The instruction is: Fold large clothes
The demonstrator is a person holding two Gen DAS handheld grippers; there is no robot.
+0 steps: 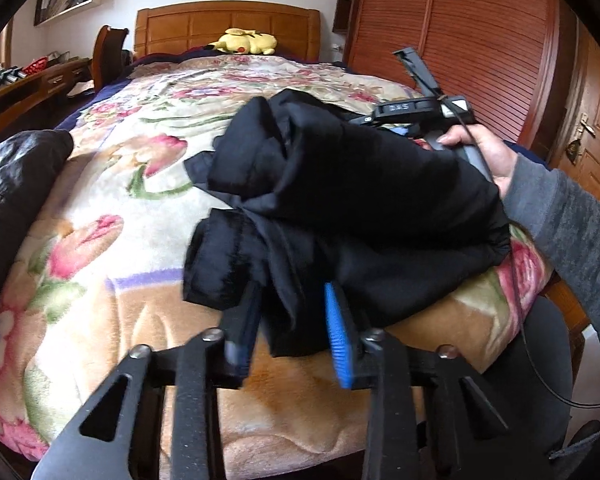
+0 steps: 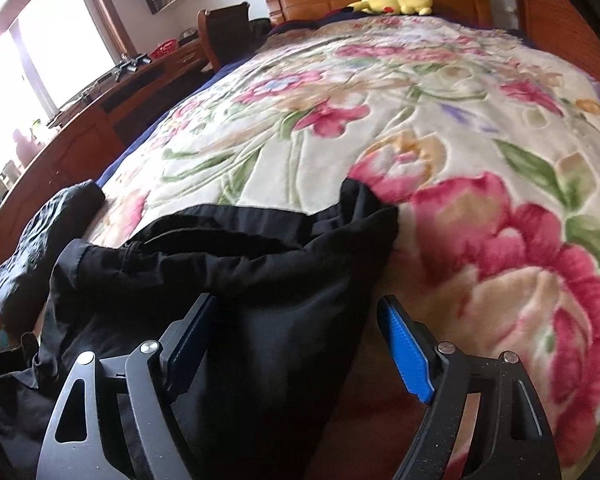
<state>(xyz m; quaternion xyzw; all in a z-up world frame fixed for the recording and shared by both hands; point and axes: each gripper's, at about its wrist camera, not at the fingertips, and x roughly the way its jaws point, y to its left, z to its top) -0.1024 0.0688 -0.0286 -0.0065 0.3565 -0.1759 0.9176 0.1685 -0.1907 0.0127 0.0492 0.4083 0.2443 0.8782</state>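
A black padded jacket [image 1: 340, 200] lies bunched up on the floral blanket [image 1: 140, 184] near the foot of the bed. My left gripper [image 1: 291, 292] is shut on a hanging fold of it, and the cloth fills the gap between the blue pads [image 1: 339, 336]. To the right, a hand [image 1: 480, 156] in a grey sleeve holds the right gripper, whose fingers are hidden behind the jacket in this view. In the right wrist view, my right gripper [image 2: 298, 300] stands wide open low over the jacket [image 2: 240, 280]. Cloth lies under and between its fingers, and neither pad presses on it.
A second dark, shiny garment [image 1: 20, 176] lies at the bed's left edge [image 2: 40, 240]. A yellow plush toy [image 1: 246, 42] rests by the wooden headboard [image 1: 220, 24]. A desk [image 1: 28, 88] and chair [image 1: 108, 52] stand left of the bed, and a slatted wardrobe [image 1: 480, 40] stands on the right.
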